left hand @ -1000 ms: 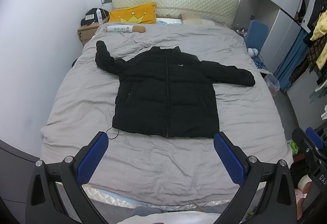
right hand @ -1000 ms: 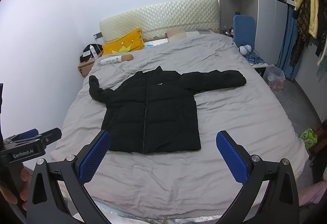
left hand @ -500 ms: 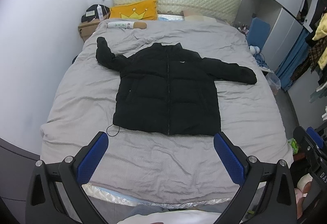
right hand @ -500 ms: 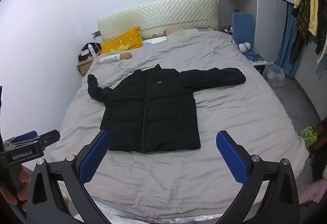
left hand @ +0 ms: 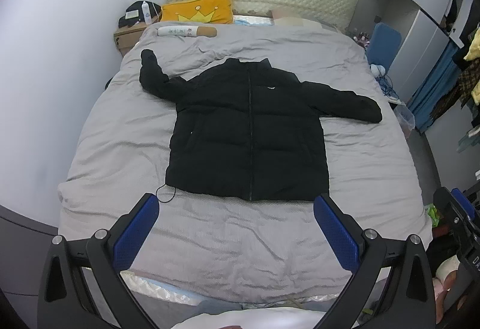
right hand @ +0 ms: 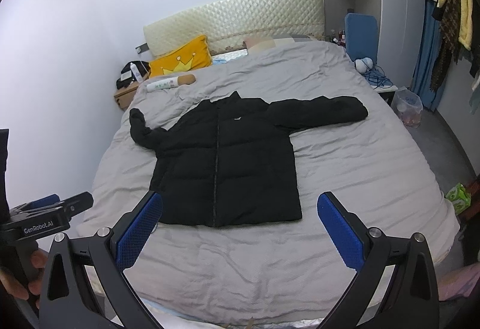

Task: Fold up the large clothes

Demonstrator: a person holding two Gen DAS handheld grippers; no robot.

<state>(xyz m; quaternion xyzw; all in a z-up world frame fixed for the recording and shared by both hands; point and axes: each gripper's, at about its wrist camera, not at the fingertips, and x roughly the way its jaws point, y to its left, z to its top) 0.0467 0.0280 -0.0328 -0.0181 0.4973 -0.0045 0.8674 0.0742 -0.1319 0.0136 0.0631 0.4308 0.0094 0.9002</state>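
1. Watching the left gripper (left hand: 235, 219): jaws spread wide, empty, hovering short of the hem of the black jacket (left hand: 249, 131).
2. Jacket lies flat mid-bed, zipped, sleeves out.
3. Right gripper (right hand: 240, 216): likewise agape, empty.
4. Risk: puffy, slick padding may slip a shallow pinch; the hem cord (left hand: 165, 194) may snag.
5. Rumpled grey duvet (left hand: 240, 239); yellow cushion (left hand: 198, 9), wardrobe (right hand: 396, 23) at right.

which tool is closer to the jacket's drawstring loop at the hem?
Left. The left tool hovers open at the foot of the bed, its own left finger just short of the drawstring loop. The right tool, also open, sits further toward the jacket hem's other corner.
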